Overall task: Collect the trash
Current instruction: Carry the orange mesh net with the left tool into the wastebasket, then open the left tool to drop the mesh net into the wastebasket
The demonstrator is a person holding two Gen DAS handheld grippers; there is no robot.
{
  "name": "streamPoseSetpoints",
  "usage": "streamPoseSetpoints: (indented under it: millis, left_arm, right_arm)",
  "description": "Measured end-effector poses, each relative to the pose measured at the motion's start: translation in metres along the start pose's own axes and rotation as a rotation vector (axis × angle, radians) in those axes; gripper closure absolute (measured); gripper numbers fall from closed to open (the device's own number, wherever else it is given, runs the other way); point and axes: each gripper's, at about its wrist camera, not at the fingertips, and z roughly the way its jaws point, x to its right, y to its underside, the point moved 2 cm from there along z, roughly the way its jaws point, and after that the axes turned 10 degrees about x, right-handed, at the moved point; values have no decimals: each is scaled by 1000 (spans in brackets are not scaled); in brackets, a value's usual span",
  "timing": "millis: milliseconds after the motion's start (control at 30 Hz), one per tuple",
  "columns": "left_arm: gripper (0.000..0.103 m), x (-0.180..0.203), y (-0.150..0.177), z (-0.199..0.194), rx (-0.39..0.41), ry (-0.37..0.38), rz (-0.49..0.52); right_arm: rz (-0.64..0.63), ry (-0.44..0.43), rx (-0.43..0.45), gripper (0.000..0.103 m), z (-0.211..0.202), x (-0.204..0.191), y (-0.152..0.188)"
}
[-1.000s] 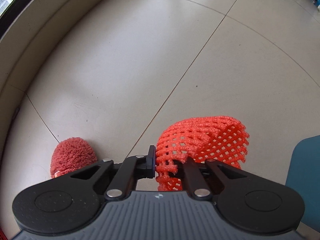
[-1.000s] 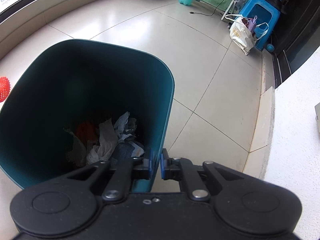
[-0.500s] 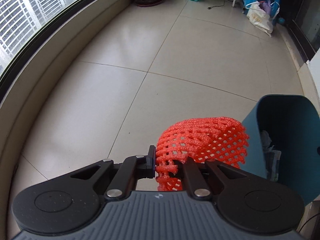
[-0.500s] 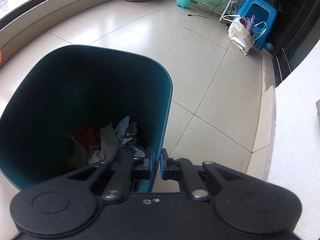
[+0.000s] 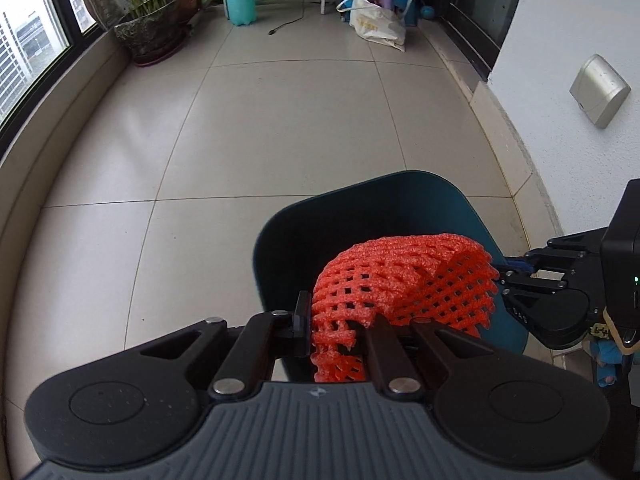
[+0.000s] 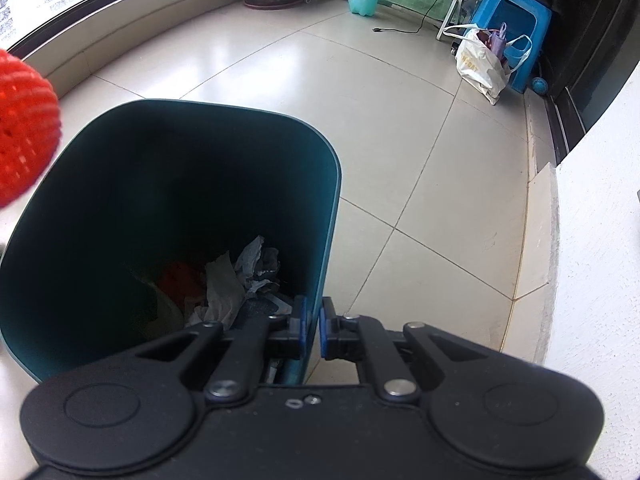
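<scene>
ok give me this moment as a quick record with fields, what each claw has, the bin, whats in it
left claw: shut on the orange foam net, holding it above the bin's open mouth
right claw: shut on the near rim of the teal bin
bin contents: crumpled white paper, something orange beneath it, other scraps too dark to name
net in right wrist view: seen at the left edge, beside the bin and not inside it
floor: pale tiles
far end: potted plant, teal spray bottle, white bag
</scene>
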Motion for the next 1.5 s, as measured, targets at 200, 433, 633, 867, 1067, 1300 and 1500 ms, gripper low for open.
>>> streamPoseSetpoints:
  millis: [200,433,633,867,1067,1300,1500]
  left_arm:
    - [97,38,14,44,-68,9,50]
    - [97,53,34,100,-183,7,59]
    - [97,56,45,133,-273,-24,77]
    - [96,57,47,155,-323,-29,66]
    - [91,57,51,162,-330,-8,64]
    - [74,58,50,153,-295,38,69]
    - [39,62,48,133,-207,-22,113]
  right_arm:
    - [14,-13,3,98,0,2,0]
    - [28,-24,5,98,0,5,1]
    - [31,-26,7,98,0,6,1]
    - [29,-29,8,97,0,5,2]
    - [32,-33,7,97,-1,6,1]
    - [39,-37,3,94,-1,4,0]
    - [48,-37,18,90,-10,5,0]
